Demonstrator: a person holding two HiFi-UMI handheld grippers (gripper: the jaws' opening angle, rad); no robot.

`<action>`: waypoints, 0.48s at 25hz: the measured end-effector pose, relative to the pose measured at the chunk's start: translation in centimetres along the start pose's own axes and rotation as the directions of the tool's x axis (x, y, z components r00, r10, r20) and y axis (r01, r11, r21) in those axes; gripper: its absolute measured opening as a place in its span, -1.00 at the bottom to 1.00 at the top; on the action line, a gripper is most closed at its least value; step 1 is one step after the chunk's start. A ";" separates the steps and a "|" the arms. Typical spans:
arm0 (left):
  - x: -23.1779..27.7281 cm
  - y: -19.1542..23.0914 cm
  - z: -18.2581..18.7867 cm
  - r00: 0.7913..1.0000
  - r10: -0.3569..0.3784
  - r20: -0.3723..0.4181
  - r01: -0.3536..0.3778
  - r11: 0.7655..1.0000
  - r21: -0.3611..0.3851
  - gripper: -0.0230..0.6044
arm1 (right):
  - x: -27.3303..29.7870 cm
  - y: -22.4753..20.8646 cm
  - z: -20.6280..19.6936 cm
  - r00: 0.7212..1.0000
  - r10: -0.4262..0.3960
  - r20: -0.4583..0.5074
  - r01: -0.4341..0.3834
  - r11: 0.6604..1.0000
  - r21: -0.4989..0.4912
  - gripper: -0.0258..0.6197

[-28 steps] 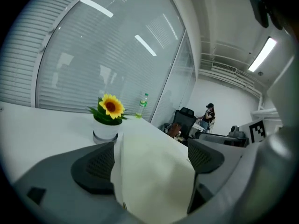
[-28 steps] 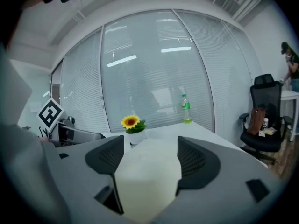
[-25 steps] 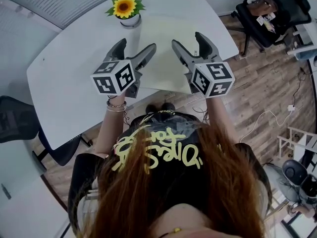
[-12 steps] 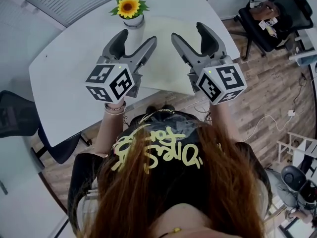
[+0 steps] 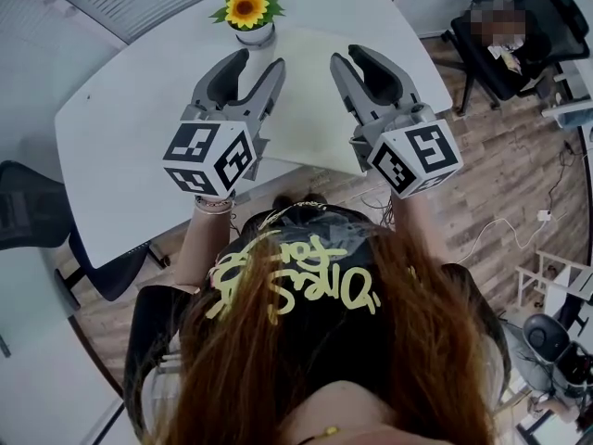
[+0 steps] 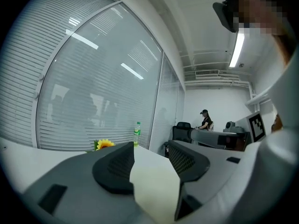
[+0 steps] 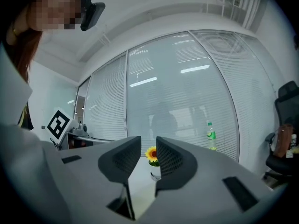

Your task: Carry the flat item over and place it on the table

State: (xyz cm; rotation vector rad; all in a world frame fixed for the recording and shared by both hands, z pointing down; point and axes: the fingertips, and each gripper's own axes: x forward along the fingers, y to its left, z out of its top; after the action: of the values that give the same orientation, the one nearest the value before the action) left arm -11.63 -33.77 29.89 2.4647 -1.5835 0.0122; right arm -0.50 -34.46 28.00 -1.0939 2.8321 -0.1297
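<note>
Since the earlier pictures, both grippers have been lifted nearer to the head camera, so their marker cubes look bigger. The fingers of each have just been drawn closer together. The flat sheet point(image 5: 306, 109) has stayed in about the same spot.

The pale sheet is seen between the two grippers, over the white table point(image 5: 130, 156). Its left edge is covered by the right finger of the left gripper point(image 5: 258, 60). Its right edge is covered by the left finger of the right gripper point(image 5: 350, 56). Whether the sheet's near end rests on the table or sticks out past it cannot be told.

In the left gripper view a gap is left between the fingers point(image 6: 114, 167). The sheet is seen through that gap, low down, and the pads are not pressed on it. Whether it sits right between the fingers or lies under them is hard to make out.

In the right gripper view the fingers point(image 7: 122, 160) are almost together, with only a thin slit left. Nothing is pinched in that slit.

A sunflower point(image 5: 246, 7) in a white pot point(image 5: 255, 37) is seen just past the left gripper's fingertips. The pot's lower part is hidden behind those fingertips.

The wrists are hidden behind the cubes. The bottom of the head view is filled by the person's hair point(image 5: 352, 369). A black chair point(image 5: 37, 216) is cut off at the left edge.
</note>
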 end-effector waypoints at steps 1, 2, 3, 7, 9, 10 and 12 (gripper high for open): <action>-0.1 0.1 0.0 1.000 0.005 0.000 -0.005 1.000 0.002 -0.22 | 0.0 0.1 0.0 1.000 0.001 0.003 -0.001 1.000 -0.001 -0.63; -0.1 0.2 0.0 1.000 0.011 0.001 -0.011 1.000 0.003 -0.25 | 0.1 0.1 0.0 1.000 0.001 0.006 -0.001 1.000 0.000 -0.68; -0.1 0.3 0.0 1.000 0.017 0.004 -0.017 1.000 0.005 -0.28 | 0.2 0.1 -0.1 1.000 0.001 0.009 -0.001 1.000 0.002 -0.72; -0.3 0.3 0.2 0.999 0.030 0.023 -0.030 0.999 0.011 -0.39 | 0.2 0.4 0.1 1.000 0.009 0.015 -0.009 1.000 0.008 -0.76; -0.4 0.3 0.4 0.999 0.041 0.035 -0.041 0.999 0.016 -0.47 | 0.2 0.5 0.2 1.000 0.009 0.018 -0.009 1.000 0.010 -0.81; -0.5 0.4 0.4 0.998 0.047 0.040 -0.048 0.999 0.016 -0.52 | 0.2 0.6 0.3 1.000 0.010 0.021 -0.010 1.000 0.009 -0.82; -0.6 0.6 0.4 0.997 0.058 0.046 -0.058 0.998 0.007 -0.59 | 0.2 0.7 0.3 1.000 0.011 0.026 -0.011 1.000 0.006 -0.83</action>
State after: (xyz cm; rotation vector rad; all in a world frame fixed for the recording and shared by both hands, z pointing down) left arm -12.51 -33.59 29.49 2.4416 -1.6764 -0.0292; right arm -1.08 -34.11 27.57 -1.0711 2.8120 -0.1224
